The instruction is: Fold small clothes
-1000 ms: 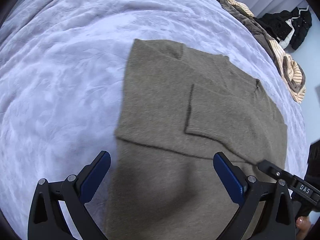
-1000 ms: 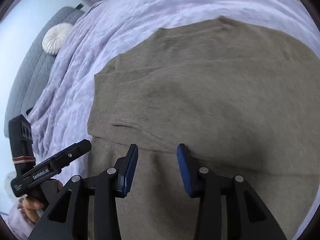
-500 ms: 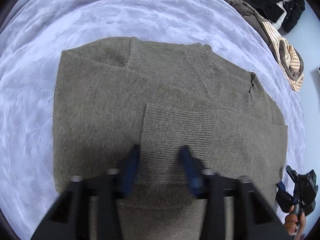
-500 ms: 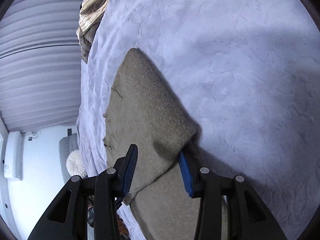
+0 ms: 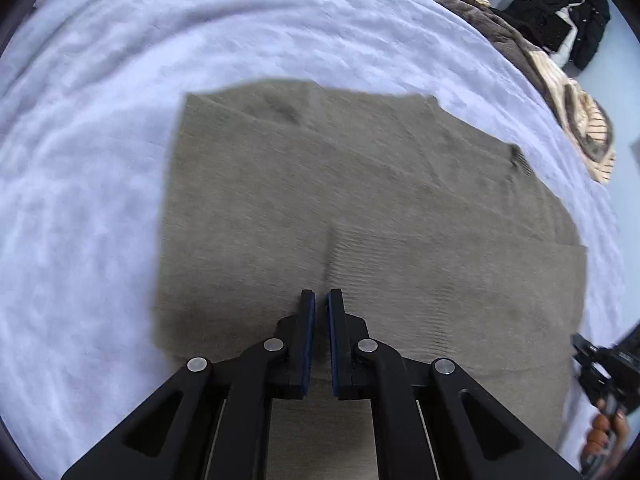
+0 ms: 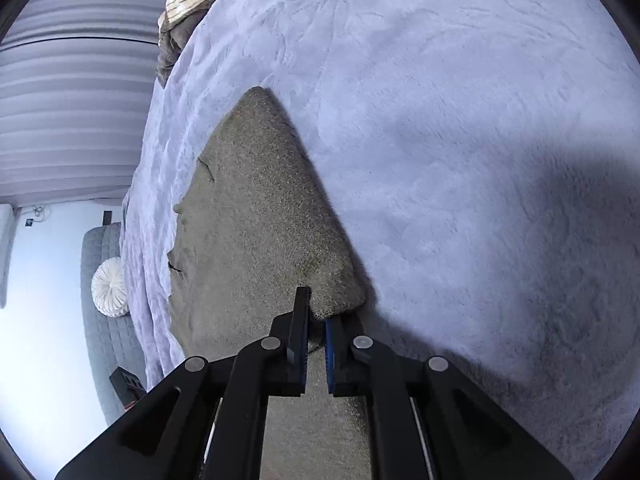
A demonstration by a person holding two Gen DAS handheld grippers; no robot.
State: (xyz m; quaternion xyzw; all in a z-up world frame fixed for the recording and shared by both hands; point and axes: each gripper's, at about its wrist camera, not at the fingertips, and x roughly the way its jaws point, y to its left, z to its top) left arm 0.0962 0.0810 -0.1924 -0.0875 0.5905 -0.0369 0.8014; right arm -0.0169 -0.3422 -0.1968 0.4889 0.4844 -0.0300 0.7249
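You have a lavender bedspread [image 5: 100, 200] filling most of both views, and the olive-brown sweater [image 5: 360, 200] lies flat on it across the centre of the left wrist view, already folded into a rough rectangle. In the right wrist view the same sweater [image 6: 256, 220] runs as a wedge from the bottom centre up toward the upper left. At the upper right of the left view a heap of brown and striped clothes [image 5: 560, 92] sits at the bed's edge, with dark garments [image 5: 560, 28] beyond it.

The step in hand looks like taking hold of the near edge for the next fold. Your right gripper [image 6: 316, 328] is closing on the sweater's raised edge at the bottom centre of its view; a fold of knit sits between the narrowing jaws. Your left gripper [image 5: 321, 320] has its jaws drawn nearly together, pointing steeply down onto the sweater's near part. Whether any cloth is pinched between them you cannot tell from this view.

Next, you probably need both pinches secure before lifting. Check that the left side really has cloth. Then carry the near edge up and over toward the far edge, keeping both hands level so the fold lands square.
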